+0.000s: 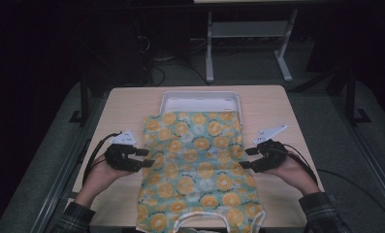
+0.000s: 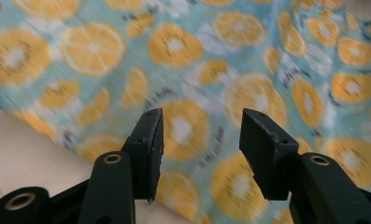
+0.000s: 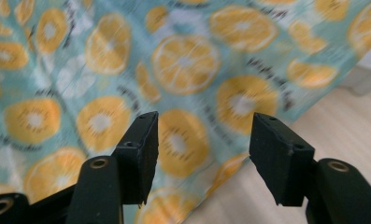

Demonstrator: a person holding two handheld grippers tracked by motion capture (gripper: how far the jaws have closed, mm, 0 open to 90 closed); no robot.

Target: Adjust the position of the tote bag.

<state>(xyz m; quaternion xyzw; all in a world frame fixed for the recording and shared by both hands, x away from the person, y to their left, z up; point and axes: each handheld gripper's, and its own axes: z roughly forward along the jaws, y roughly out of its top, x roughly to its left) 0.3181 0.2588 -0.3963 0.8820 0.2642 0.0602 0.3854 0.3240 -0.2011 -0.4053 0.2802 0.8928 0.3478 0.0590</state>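
Observation:
A teal cloth printed with orange slices (image 1: pixel 195 165) lies flat down the middle of the wooden table (image 1: pixel 132 104), its white-trimmed neck opening at the near edge. My left gripper (image 1: pixel 148 158) stands open at the cloth's left edge, jaws pointing right. In the left gripper view the cloth (image 2: pixel 197 70) spreads beyond the left gripper (image 2: pixel 199 144), with nothing between its jaws. My right gripper (image 1: pixel 247 158) is open at the cloth's right edge, pointing left. The right gripper view has the right gripper (image 3: pixel 202 154) over the cloth's (image 3: pixel 150 70) edge, with nothing gripped.
A white tray (image 1: pixel 200 100) sits at the far side of the table, its near rim under the cloth's far end. Bare tabletop lies to either side of the cloth. Beyond the table stand a metal frame (image 1: pixel 248 43) and cables on the floor.

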